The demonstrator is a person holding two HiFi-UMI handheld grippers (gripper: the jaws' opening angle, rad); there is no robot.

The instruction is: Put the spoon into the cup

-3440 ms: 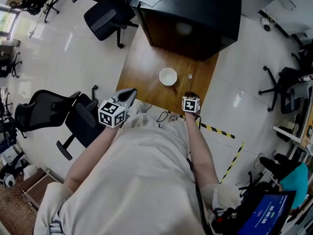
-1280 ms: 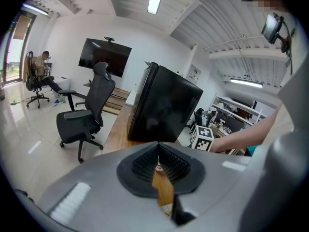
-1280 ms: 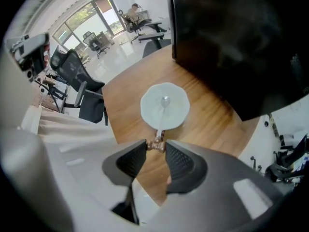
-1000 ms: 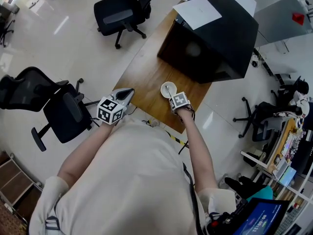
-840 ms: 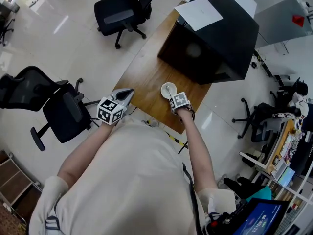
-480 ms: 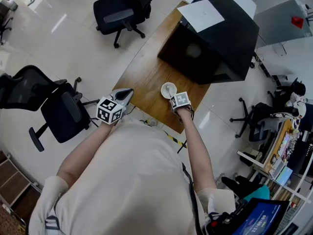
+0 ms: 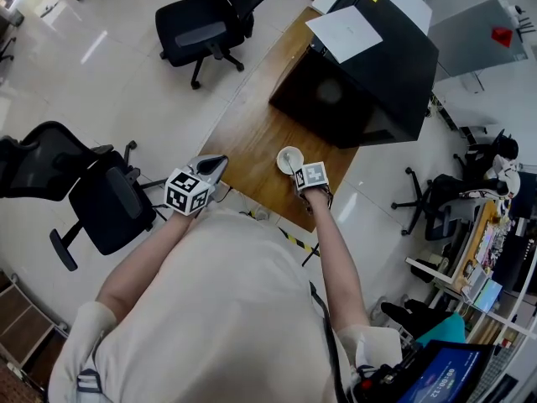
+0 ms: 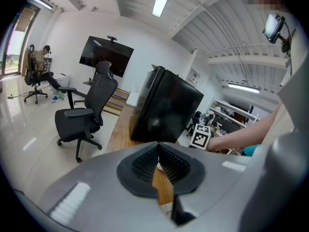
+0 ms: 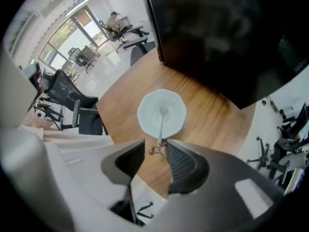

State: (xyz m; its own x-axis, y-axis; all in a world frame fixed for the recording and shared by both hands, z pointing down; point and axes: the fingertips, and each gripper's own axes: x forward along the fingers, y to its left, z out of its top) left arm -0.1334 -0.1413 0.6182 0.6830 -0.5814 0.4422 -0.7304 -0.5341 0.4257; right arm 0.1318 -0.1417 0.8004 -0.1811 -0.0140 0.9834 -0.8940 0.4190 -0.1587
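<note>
Head view, setting: A person stood at the near edge of a wooden table [image 7: 250, 124] with a gripper in each hand. A white cup [image 7: 290, 159] sat near that edge, in front of a large black box [image 7: 361, 74].
Head view, right side: The right gripper [image 7: 308, 174] pointed straight down, just beside the cup's near rim.
Head view, left side: The left gripper [image 7: 218, 161] hung off the table's near corner, well apart from the cup.
Left gripper view, jaws: They were closed together at the tips with nothing between them. Only wood and the black box showed beyond.
Right gripper view, spoon: The spoon [image 9: 161, 124] leaned in the cup, its bowl down on the cup's floor and its handle rising over the rim.
Right gripper view, jaws: They stood apart and had just been opening. The spoon's ornate handle end lay between them, and neither pad visibly pressed on it.
Progress: The spoon appeared to be already in the cup. What seemed left was lifting the right gripper clear without dragging the handle.
</note>
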